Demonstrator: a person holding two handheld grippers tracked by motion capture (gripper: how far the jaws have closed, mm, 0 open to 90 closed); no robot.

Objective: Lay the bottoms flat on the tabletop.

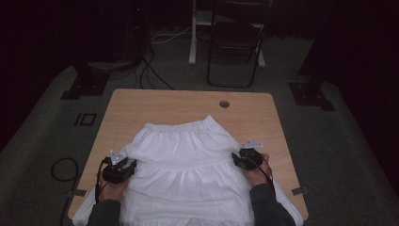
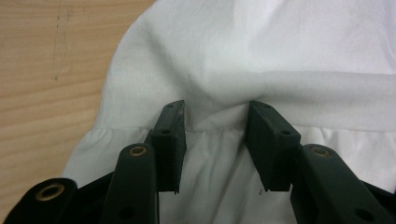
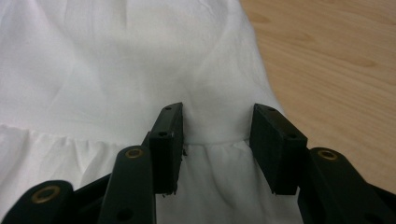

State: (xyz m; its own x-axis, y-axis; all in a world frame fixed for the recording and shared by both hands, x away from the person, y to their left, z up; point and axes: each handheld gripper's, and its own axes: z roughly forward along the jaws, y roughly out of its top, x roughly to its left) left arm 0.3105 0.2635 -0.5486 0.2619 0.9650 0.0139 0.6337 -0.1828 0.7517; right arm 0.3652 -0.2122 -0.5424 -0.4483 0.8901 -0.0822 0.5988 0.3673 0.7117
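A white tiered skirt (image 1: 188,165) lies flat on the wooden table (image 1: 164,103), waistband toward the far side and hem hanging over the near edge. My left gripper (image 1: 133,165) rests at the skirt's left edge, on the seam of the upper tier. In the left gripper view the skirt (image 2: 261,46) puckers slightly between the gripper (image 2: 215,116) and its parted jaws, whose tips touch the cloth. My right gripper (image 1: 234,159) sits at the right edge on the same seam. There its gripper (image 3: 217,119) stands with jaws apart over the skirt (image 3: 116,56).
A round cable hole (image 1: 224,104) is in the table's far side. Bare wood (image 2: 46,70) lies left of the skirt and also right of it (image 3: 336,70). A folding chair (image 1: 235,42) and floor cables (image 1: 150,70) stand beyond the table.
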